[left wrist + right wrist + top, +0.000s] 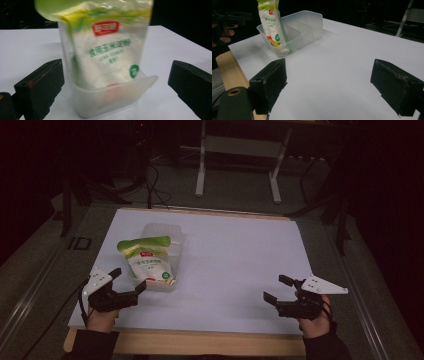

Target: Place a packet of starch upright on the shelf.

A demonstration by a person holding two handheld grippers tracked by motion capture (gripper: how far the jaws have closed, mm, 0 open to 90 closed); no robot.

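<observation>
Honestly, the step in hand looks like a grab at the starch pouch (148,260), which is stood leaning in the near end of the clear plastic bin (174,236) on the left part of the white tabletop (240,265). The left gripper (129,281) is parked just beside the bin's near end, with its fingers (41,83) spread wide and nothing pinched between them; in the left gripper view the pouch is framed between the two pads but is not touched. For a clean pick, the pouch should probably be taken high up, above the bin wall, so that the rim isn't clamped along with it, and squeezed gently since the bag looks soft. The right gripper (279,289) is kept well apart on the right side of the tabletop, fingers wide open too, over bare surface. The pouch bottom is hidden behind the frosted wall, the print is blurred, and the far compartment's contents can't be made out.
</observation>
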